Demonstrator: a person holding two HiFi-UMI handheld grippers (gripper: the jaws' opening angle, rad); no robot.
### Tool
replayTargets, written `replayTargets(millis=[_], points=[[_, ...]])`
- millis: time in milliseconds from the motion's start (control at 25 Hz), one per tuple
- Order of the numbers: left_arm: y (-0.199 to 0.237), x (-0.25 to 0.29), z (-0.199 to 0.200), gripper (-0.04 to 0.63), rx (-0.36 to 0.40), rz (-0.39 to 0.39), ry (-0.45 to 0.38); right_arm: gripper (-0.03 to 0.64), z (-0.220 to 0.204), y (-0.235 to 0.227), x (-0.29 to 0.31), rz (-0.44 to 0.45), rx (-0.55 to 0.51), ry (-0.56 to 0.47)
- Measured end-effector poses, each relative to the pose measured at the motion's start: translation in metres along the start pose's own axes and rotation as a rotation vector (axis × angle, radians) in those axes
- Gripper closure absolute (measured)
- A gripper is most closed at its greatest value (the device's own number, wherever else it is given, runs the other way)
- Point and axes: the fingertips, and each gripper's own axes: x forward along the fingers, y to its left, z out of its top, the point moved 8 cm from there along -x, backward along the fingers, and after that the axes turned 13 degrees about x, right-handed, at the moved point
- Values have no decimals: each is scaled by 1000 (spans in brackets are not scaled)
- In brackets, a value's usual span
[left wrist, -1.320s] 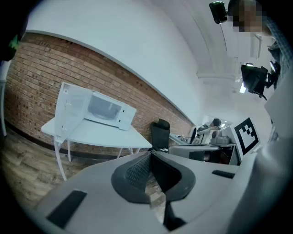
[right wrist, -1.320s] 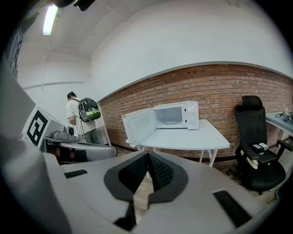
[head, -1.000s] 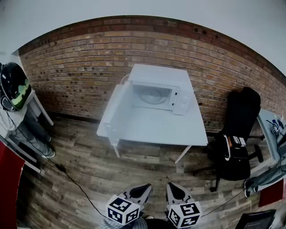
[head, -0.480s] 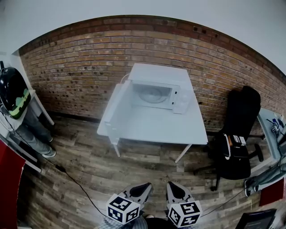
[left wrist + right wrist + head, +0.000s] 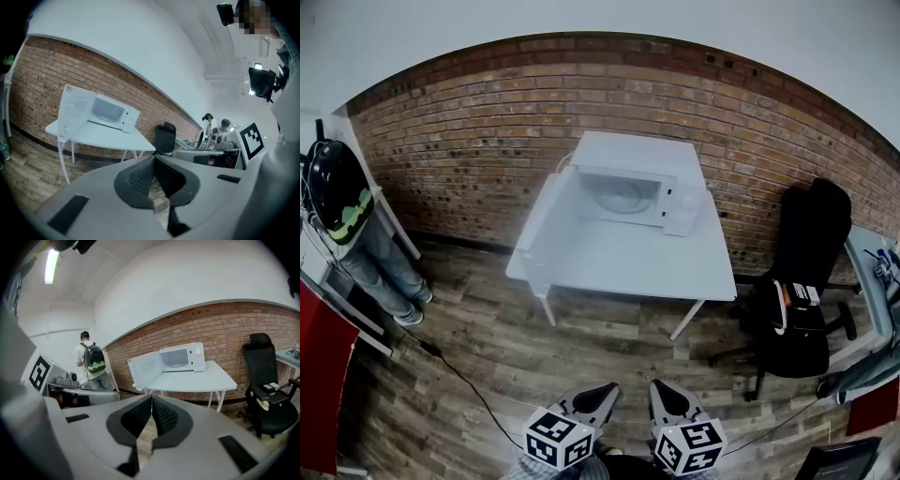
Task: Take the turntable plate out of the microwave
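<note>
While you are standing well back from the table [image 5: 628, 272], you are holding the left gripper [image 5: 602, 392] and the right gripper [image 5: 661, 389] low, each with its fingers pressed together on nothing. By my reading you are only approaching, so the next move is calling for walking in, spreading the fingers and reaching into the microwave [image 5: 675, 202]. Its door [image 5: 546, 220] is hanging open, far ahead of both fingertips. The turntable plate [image 5: 619, 198] is lying flat inside, looking like a pale round disc, probably smooth and slippery at the rim.
</note>
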Motion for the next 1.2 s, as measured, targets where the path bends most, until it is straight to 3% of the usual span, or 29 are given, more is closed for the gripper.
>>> replayTargets(millis=[160,640,920,1200], points=[[-9,-1,-2,586,-45,22,-9,598,-4,-9,-10,11,3,6],[-11,10,-4,585,-59,63,-13,598,-6,-32,-15,6,2,-14],[48,44,14,585,-86,95,-58,598,20,-47,30,-24,-16,-13],[123,91,49,585,-66,69,-35,598,70,-59,107,-38,2,-21]])
